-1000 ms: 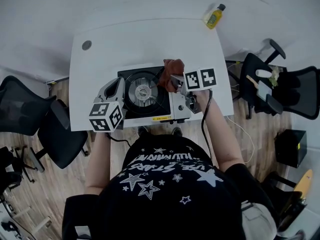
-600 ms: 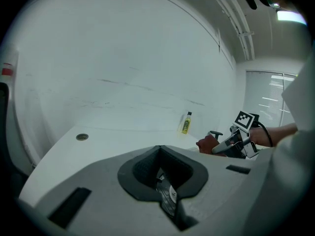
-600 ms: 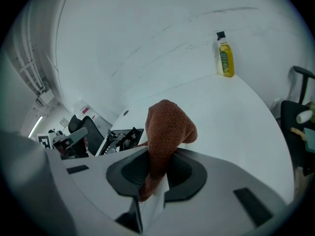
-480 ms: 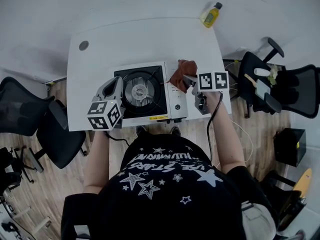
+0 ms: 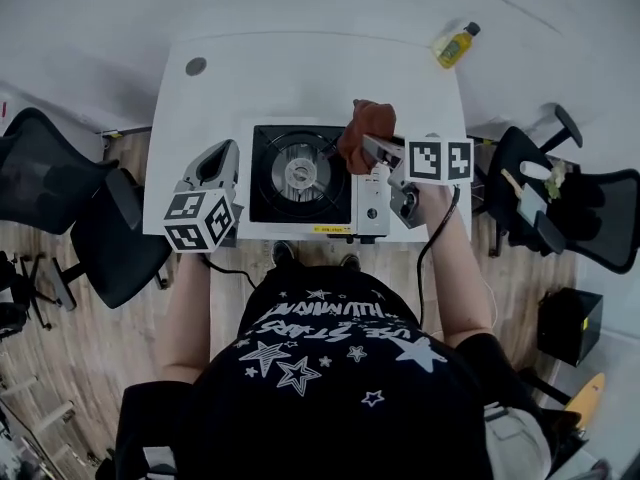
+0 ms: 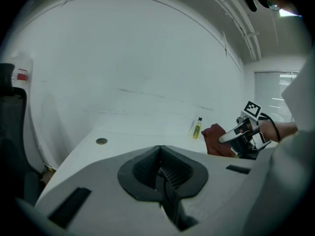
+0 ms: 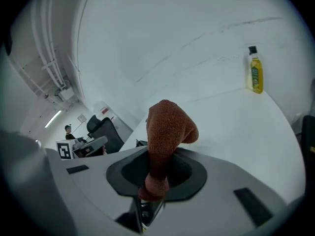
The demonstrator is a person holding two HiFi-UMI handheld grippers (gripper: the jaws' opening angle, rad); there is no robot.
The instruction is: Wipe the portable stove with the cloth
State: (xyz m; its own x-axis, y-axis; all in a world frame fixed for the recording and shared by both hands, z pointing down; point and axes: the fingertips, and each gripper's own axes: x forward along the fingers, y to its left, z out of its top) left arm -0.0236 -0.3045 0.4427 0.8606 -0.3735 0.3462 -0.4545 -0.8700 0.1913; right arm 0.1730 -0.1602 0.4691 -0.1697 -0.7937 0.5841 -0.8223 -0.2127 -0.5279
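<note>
While the right gripper (image 5: 368, 151) pinches the rust-brown cloth (image 5: 364, 128) between its jaws over the portable stove's (image 5: 370, 208) upper right corner, the left gripper (image 5: 222, 154) hangs just off the stove's left edge, jaws pressed together on nothing. The stove sits at the table's (image 5: 300, 78) lower edge, and bare white top lies open above it, up to the yellow bottle (image 5: 455, 45) at upper right. A yellow strip (image 5: 327, 230) on the stove's front is too small to read. Only the head view shows the burner (image 5: 300, 173).
</note>
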